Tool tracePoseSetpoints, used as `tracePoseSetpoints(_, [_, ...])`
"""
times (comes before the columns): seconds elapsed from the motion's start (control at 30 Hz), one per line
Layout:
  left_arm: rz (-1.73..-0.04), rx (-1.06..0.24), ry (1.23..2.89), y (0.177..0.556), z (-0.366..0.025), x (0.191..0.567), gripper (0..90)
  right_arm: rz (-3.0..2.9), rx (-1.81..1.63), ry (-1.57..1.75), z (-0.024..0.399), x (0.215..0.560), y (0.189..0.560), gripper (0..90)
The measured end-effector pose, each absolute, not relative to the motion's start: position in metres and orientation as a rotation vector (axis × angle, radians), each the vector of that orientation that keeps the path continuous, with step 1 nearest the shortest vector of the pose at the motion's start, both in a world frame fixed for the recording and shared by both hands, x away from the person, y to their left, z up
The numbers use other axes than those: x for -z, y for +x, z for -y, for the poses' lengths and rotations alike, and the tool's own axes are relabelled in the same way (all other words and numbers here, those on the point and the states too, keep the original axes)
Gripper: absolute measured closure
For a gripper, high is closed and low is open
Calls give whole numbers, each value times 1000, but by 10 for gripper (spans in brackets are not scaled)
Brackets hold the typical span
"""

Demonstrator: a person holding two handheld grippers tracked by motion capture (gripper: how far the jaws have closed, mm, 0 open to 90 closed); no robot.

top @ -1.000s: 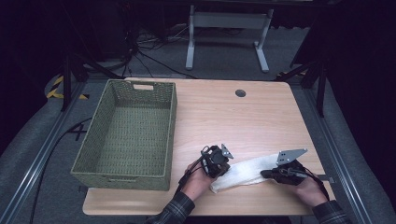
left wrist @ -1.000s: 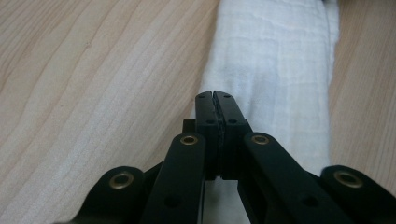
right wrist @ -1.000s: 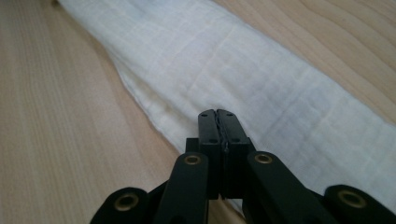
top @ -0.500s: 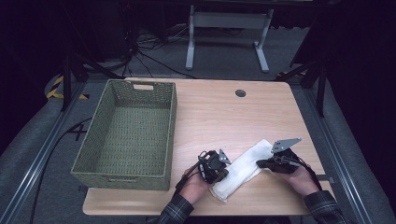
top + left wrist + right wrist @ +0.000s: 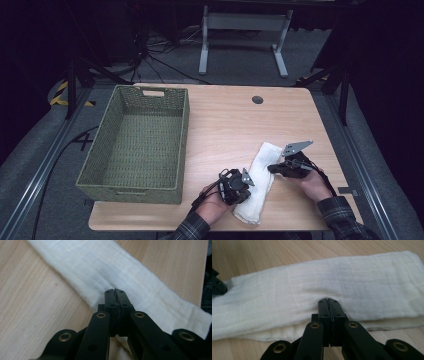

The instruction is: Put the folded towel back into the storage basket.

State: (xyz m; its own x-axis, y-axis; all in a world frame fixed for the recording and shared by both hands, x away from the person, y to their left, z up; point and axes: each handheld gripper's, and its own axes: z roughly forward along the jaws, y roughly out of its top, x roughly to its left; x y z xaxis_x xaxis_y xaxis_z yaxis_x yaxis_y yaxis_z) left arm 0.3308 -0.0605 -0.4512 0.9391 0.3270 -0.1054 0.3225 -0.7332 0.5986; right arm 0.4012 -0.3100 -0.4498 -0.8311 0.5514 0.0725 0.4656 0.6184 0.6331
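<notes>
The folded white cloth [image 5: 258,185] lies on the near right part of the wooden table [image 5: 225,125], between the two grippers. Its long axis runs on a slant, from its near end close to the table's front edge up and slightly right toward the table's middle. It is a long, narrow band of soft, woven fabric in several layers, with faint crease lines across it and rounded long edges.

The left gripper [image 5: 241,186] sits at the cloth's left long edge near its near end; in the left gripper view its jaws are pressed together, tips at the cloth's [image 5: 130,282] edge, and whether any fabric is pinched cannot be told. The right gripper [image 5: 274,169] meets the right long edge; its jaws are likewise clenched, tips against the cloth [image 5: 332,282].

Bare tabletop spreads beyond the cloth's far end. A green wicker basket [image 5: 105,150], rectangular, stands well apart on the left.
</notes>
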Motion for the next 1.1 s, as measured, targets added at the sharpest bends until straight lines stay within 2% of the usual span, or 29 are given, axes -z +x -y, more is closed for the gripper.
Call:
tracePoseSetpoints(0.6, [-383, 65, 2428, 320, 76, 453, 881, -2753, -1027, 744, 293, 450, 412, 893])
tracePoseSetpoints(0.8, [-407, 22, 2417, 326, 63, 447, 781, -2719, -1135, 700, 298, 438, 404, 774])
tracePoseSetpoints(1.0, [-441, -39, 2401, 335, 46, 444, 579, -2731, -1195, 578, 293, 431, 384, 613])
tracePoseSetpoints(1.1, [-453, -43, 2397, 341, 39, 445, 511, -2752, -1211, 517, 289, 431, 372, 521])
